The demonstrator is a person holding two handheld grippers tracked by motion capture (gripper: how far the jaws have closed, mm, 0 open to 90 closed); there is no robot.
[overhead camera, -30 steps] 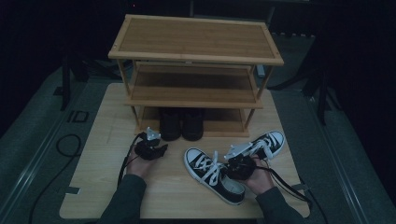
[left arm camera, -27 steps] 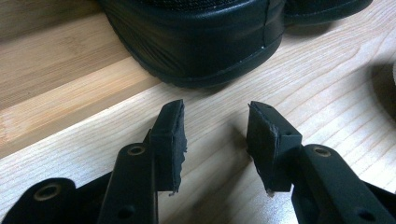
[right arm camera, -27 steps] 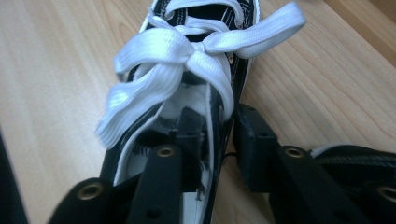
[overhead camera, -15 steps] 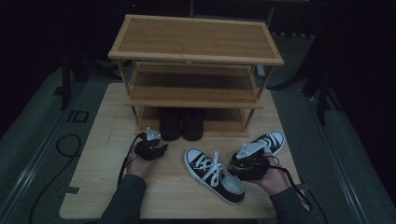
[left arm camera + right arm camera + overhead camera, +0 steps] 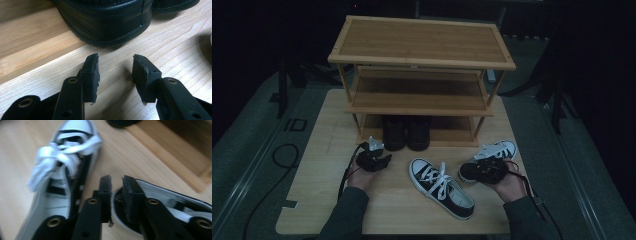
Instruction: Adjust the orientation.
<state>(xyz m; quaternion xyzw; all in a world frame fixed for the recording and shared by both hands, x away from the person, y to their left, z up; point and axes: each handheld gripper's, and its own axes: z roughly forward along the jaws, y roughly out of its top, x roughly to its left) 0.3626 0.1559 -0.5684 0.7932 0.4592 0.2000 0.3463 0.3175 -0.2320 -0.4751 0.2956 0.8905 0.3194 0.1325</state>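
A black sneaker with white laces (image 5: 441, 187) (image 5: 62, 170) lies mid-table, toe toward the rack. Its mate (image 5: 493, 151) (image 5: 175, 202) lies to the right, heel toward the person. My right gripper (image 5: 484, 170) (image 5: 116, 181) is at that heel, its jaws closed to a narrow gap with the white heel rim between them. My left gripper (image 5: 373, 159) (image 5: 115, 67) rests low on the table, open with nothing between its jaws, just in front of a black shoe (image 5: 394, 132) (image 5: 107, 20).
A three-tier bamboo shoe rack (image 5: 422, 42) stands at the back of the wooden table (image 5: 322, 200). A second black shoe (image 5: 418, 132) sits beside the first on its bottom shelf. Cables trail off the table's left side. Dark floor surrounds the table.
My right gripper has moved right, from the middle sneaker to the heel of the right sneaker. The left gripper has stayed where it was.
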